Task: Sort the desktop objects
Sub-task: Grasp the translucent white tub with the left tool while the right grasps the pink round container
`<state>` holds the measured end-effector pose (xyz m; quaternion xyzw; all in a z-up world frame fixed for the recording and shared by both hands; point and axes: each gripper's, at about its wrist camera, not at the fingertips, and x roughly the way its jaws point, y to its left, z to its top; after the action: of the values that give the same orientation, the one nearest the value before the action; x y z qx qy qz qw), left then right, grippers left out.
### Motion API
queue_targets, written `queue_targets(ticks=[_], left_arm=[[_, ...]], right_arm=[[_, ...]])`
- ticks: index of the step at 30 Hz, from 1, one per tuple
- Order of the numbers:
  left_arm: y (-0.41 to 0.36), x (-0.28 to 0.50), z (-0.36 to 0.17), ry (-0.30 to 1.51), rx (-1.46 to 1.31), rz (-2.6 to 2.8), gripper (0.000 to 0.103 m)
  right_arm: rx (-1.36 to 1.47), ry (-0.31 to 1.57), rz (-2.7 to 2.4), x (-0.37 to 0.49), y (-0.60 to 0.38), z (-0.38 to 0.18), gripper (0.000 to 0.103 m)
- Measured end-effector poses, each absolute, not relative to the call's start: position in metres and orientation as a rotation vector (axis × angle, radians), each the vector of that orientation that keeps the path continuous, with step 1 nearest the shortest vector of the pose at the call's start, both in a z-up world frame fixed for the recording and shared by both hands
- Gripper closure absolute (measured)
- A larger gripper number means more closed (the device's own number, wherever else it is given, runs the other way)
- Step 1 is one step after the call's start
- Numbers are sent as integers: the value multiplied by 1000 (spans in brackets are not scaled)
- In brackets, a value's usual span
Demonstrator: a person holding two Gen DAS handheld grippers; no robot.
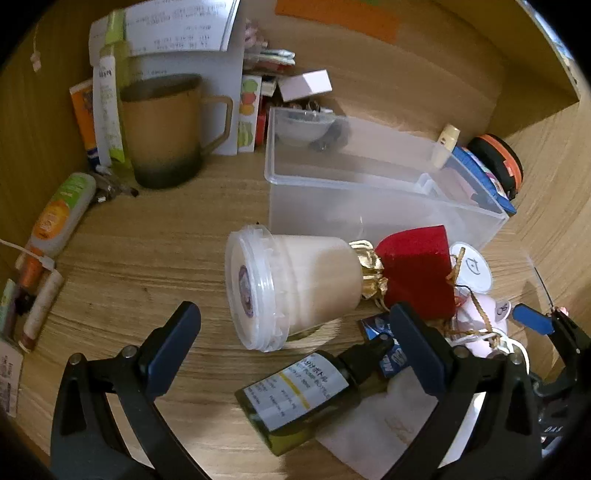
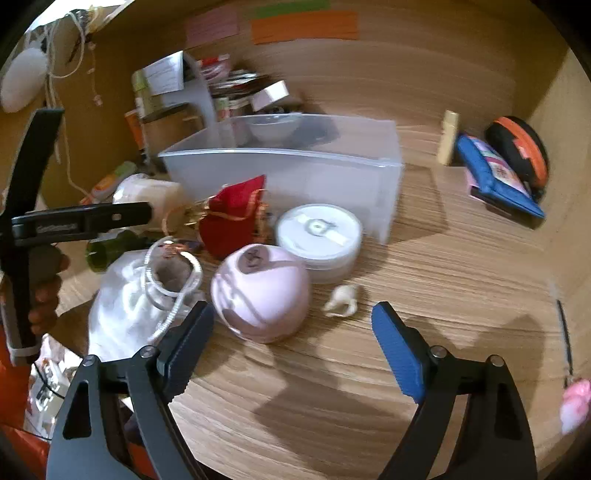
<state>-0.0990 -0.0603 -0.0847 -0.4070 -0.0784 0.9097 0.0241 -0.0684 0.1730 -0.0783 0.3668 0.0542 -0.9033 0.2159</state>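
A clear plastic bin stands mid-desk, also in the right wrist view. In front of it a lidded cream tub lies on its side. A red pouch and a dark green dropper bottle lie beside the tub. My left gripper is open, its fingers either side of the bottle's cap. My right gripper is open and empty, just before a pink round case. A white round tin, a white drawstring bag and a small white clip lie near.
A brown mug, tubes and papers stand at the back left. An orange-black disc, a blue wallet and a cream stick lie at the right. Wooden walls enclose the desk.
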Motion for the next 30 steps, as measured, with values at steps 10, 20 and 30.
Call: queue_targets(ticks=[10, 20, 30], left_arm=[[-59, -119, -96, -239, -1332, 2785, 0], [-57, -133, -99, -251, -1367, 2794, 0], [-62, -137, -102, -254, -1384, 2813, 19]], right_arm=[[1076, 174, -2411, -85, 152, -85, 35], [1098, 200, -2405, -95, 144, -93, 38], [1093, 127, -2451, -87, 154, -97, 43]])
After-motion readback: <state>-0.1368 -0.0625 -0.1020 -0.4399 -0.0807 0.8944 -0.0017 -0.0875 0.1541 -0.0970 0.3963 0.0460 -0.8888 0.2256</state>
